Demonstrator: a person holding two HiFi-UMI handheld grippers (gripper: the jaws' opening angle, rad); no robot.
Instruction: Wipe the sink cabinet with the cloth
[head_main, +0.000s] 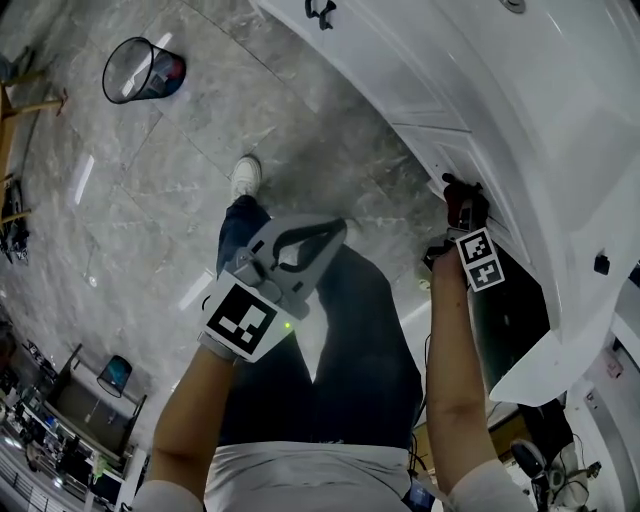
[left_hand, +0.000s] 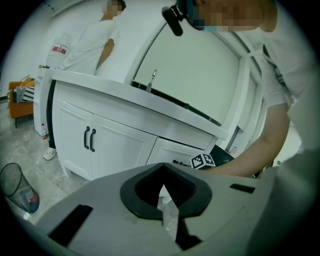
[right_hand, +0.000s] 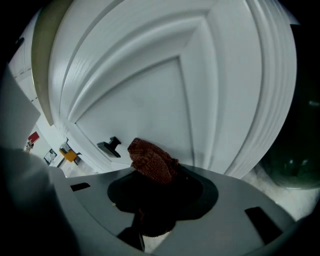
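Nearest the head camera, the left gripper (head_main: 325, 235) is held over the person's thighs, well apart from the sink cabinet (head_main: 440, 100). Its jaws are drawn together to a thin slit, and nothing is seen between them. Open floor (head_main: 150, 180) is noted to the left of this gripper, with a wire waste bin (head_main: 143, 68) standing far off. A white shoe (head_main: 245, 177) is planted between bin and cabinet.

To the right, the right gripper (head_main: 462, 215) is raised to the cabinet front, and its jaws are clamped on a dark red knitted cloth (head_main: 465, 205). In the right gripper view the cloth (right_hand: 152, 160) is bunched above the jaws, close before a white panelled door (right_hand: 165, 90); actual contact cannot be confirmed. The moulded panel edge runs just right of the cloth, and a black handle (right_hand: 111, 146) is seen just left of it.

The floor is recorded as grey marbled tile. In the left gripper view a tap (left_hand: 151, 80) is seen above the white countertop (left_hand: 140, 97), and paired black handles (left_hand: 89, 138) are fitted to the cabinet doors.
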